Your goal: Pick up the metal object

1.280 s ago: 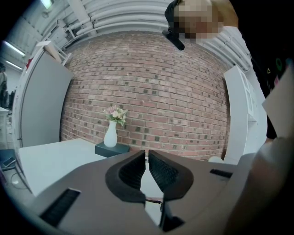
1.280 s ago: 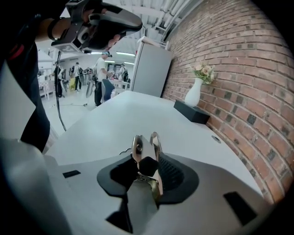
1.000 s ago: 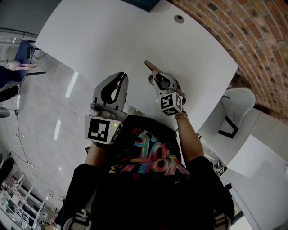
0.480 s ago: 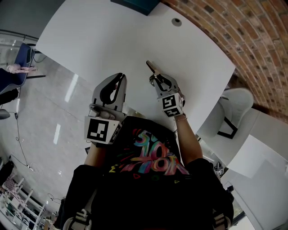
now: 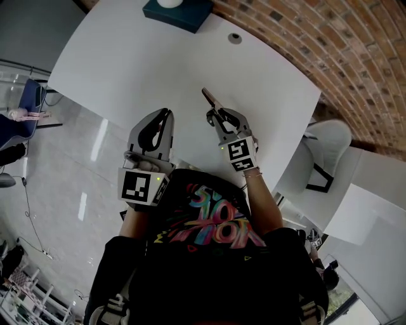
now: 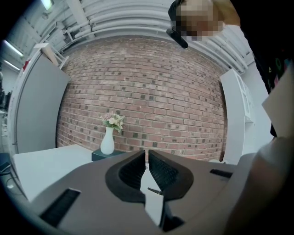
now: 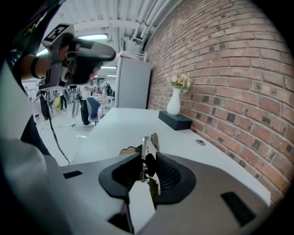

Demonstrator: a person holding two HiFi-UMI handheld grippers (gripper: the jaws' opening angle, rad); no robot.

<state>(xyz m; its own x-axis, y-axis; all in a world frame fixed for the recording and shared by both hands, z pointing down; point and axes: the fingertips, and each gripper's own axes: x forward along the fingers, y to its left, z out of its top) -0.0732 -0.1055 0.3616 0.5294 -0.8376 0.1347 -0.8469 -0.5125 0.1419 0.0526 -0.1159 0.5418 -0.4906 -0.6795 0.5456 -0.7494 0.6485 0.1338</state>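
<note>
Mostly hidden: metal object (image 7: pixel 148 142) clamped inside right claw (image 7: pixel 149 158), tip protruding.

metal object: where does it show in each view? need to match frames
Head view: metal object at centre, sticking out past the right hand-held gripper.
Left gripper view: not in it.
Right gripper view: lower centre, clamped between the jaws.
Shared landmark: dark box, top edge, centre-left, right of centre.
</note>
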